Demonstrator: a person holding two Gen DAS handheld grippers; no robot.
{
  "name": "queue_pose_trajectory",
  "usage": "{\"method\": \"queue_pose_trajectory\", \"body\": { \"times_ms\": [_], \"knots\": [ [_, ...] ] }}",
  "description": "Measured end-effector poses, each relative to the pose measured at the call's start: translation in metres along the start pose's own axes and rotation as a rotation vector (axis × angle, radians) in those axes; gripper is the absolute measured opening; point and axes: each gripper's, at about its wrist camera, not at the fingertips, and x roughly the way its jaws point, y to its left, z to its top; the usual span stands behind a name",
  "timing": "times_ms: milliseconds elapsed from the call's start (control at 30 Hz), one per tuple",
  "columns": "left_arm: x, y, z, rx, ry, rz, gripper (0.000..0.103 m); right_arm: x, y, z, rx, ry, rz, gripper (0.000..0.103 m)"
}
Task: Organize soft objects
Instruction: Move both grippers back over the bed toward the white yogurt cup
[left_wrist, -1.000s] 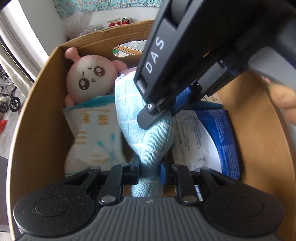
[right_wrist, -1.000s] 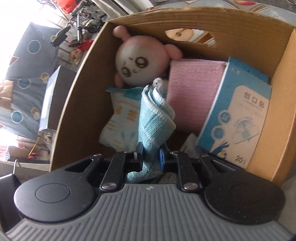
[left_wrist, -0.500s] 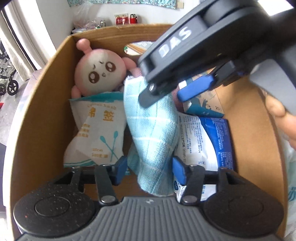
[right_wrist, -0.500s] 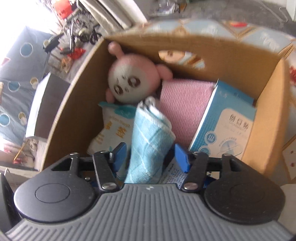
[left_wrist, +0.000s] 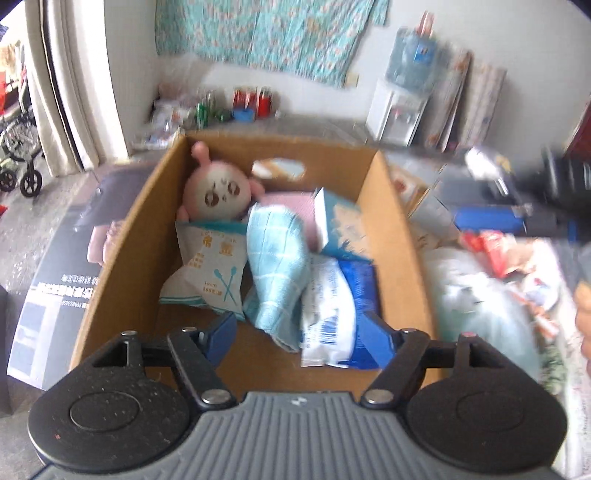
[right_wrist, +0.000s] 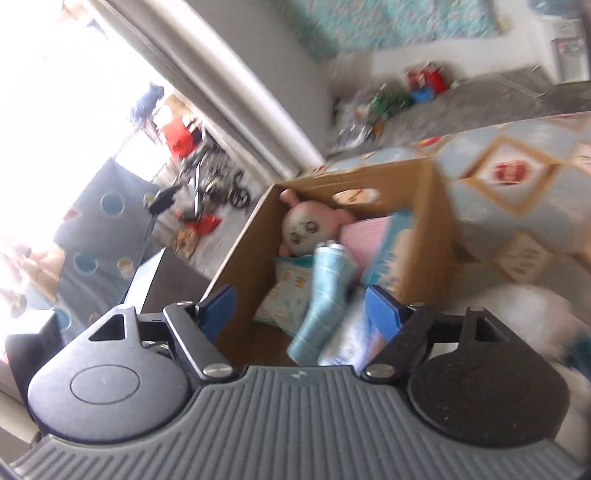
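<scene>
left tool (left_wrist: 297, 338): jaws wide apart, just been opening, nothing between the pads, tilted down over the near box edge
right tool (right_wrist: 301, 308): jaws wide apart, just been opening, empty, angled down toward the box from its near corner
cardboard box (left_wrist: 122, 251): open top, oval handle hole in far wall
blue towel (left_wrist: 279, 258): light blue checked cloth, rolled, lying loose mid-box, free of both tools
cotton swab pack (left_wrist: 210, 269): white and teal, just left of towel
blue-white pack (left_wrist: 332, 306): right of towel, touching it
plush doll (left_wrist: 216, 194): pink, round face, far left corner
pink cloth (right_wrist: 364, 238): behind towel, against far wall
blue carton (left_wrist: 338, 221): far right, tilted
</scene>
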Motion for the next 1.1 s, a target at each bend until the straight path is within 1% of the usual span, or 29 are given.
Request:
{"method": "queue_pose_trajectory", "body": {
  "times_ms": [133, 233, 333, 433, 533, 600, 667, 733, 767, 800, 833, 867, 900, 933, 967, 1000, 1033, 1100],
  "knots": [
    [-0.042, -0.016, -0.023, 0.0, -0.112, -0.048, 0.08, -0.072, -0.029, -0.029, 0.047, -0.089, -0.059, 0.079],
    [-0.058, -0.038, -0.04, 0.024, -0.161, -0.1, 0.081, -0.122, -0.054, -0.05, 0.077, -0.146, -0.129, 0.08],
    [-0.068, -0.068, -0.056, 0.07, -0.198, -0.156, 0.081, -0.166, -0.079, -0.073, 0.109, -0.192, -0.213, 0.08],
    [-0.069, -0.102, -0.063, 0.133, -0.217, -0.219, 0.081, -0.2, -0.106, -0.09, 0.148, -0.213, -0.291, 0.08],
    [-0.057, -0.137, -0.064, 0.204, -0.215, -0.268, 0.081, -0.224, -0.132, -0.104, 0.193, -0.231, -0.338, 0.08],
    [-0.045, -0.162, -0.063, 0.269, -0.223, -0.281, 0.081, -0.238, -0.145, -0.111, 0.21, -0.255, -0.357, 0.08],
    [-0.032, -0.187, -0.059, 0.325, -0.227, -0.266, 0.081, -0.248, -0.158, -0.116, 0.214, -0.283, -0.386, 0.079],
    [-0.018, -0.212, -0.055, 0.374, -0.231, -0.248, 0.079, -0.253, -0.171, -0.118, 0.209, -0.303, -0.418, 0.076],
    [-0.009, -0.224, -0.052, 0.389, -0.225, -0.247, 0.078, -0.255, -0.177, -0.119, 0.21, -0.309, -0.426, 0.071],
    [0.0, -0.235, -0.049, 0.401, -0.217, -0.254, 0.075, -0.256, -0.185, -0.12, 0.217, -0.309, -0.427, 0.065],
    [0.008, -0.246, -0.047, 0.413, -0.21, -0.266, 0.073, -0.256, -0.194, -0.118, 0.229, -0.308, -0.423, 0.061],
    [0.018, -0.256, -0.044, 0.42, -0.197, -0.277, 0.069, -0.255, -0.202, -0.117, 0.242, -0.305, -0.42, 0.05],
    [0.029, -0.265, -0.043, 0.426, -0.183, -0.291, 0.064, -0.253, -0.211, -0.115, 0.255, -0.297, -0.414, 0.043],
    [0.038, -0.276, -0.043, 0.431, -0.171, -0.302, 0.061, -0.251, -0.219, -0.113, 0.268, -0.287, -0.405, 0.041],
    [0.047, -0.285, -0.044, 0.436, -0.157, -0.317, 0.057, -0.247, -0.227, -0.111, 0.281, -0.278, -0.391, 0.036],
    [0.056, -0.293, -0.046, 0.441, -0.142, -0.334, 0.055, -0.241, -0.235, -0.107, 0.296, -0.266, -0.377, 0.032],
    [0.065, -0.301, -0.047, 0.444, -0.128, -0.348, 0.053, -0.236, -0.242, -0.103, 0.312, -0.254, -0.365, 0.031],
    [0.083, -0.315, -0.047, 0.439, -0.103, -0.366, 0.041, -0.226, -0.256, -0.097, 0.338, -0.234, -0.351, 0.03]
  ]
}}
